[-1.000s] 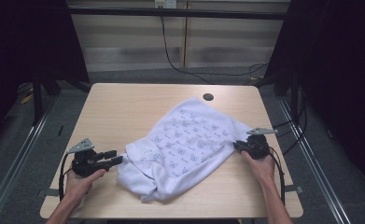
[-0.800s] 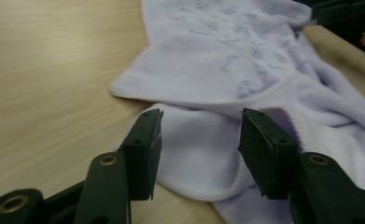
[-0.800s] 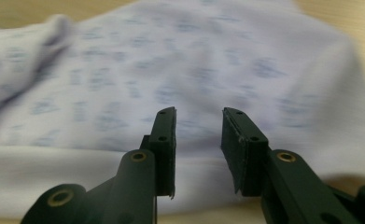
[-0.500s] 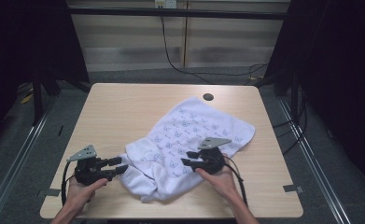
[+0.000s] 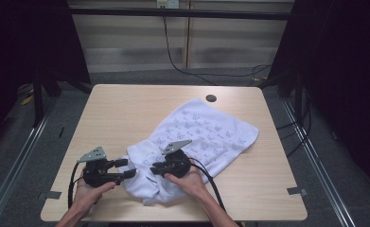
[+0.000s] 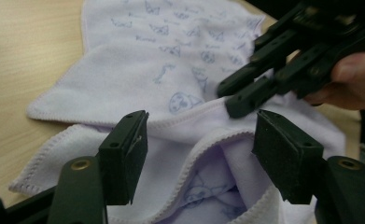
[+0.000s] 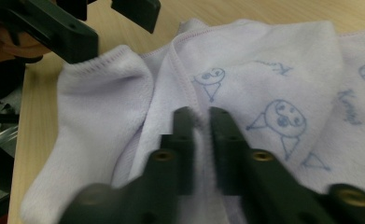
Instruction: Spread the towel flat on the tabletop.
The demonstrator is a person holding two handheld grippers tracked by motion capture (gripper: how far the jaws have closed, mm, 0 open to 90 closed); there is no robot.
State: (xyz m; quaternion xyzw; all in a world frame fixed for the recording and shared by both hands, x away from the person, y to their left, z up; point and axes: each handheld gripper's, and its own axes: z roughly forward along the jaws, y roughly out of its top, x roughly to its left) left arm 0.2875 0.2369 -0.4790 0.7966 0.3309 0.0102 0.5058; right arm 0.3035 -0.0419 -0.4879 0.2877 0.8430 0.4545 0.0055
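Observation:
A white towel [image 5: 206, 132] with blue prints lies slantwise on the wooden table [image 5: 126, 109], bunched at its near left end. My left gripper [image 5: 126, 168] is at that bunched end, and its jaws have just been opening. In the left gripper view they [image 6: 201, 119] stand wide apart over a hemmed fold of the towel [image 6: 161, 56] without pressing on it. My right gripper [image 5: 155, 168] points left at the same bunch. In the right gripper view it [image 7: 201, 113] is shut on a thin ridge of the towel [image 7: 264, 56].
A dark round cable hole [image 5: 211, 98] sits near the table's far edge, just beyond the towel. Black cables trail from both grippers toward the table's near edge. Metal rails and dark curtains flank the table.
My right gripper has swept left across the towel from its right edge to the bunched left end and closed on a fold there. My left gripper's jaws have spread wider, almost in place.

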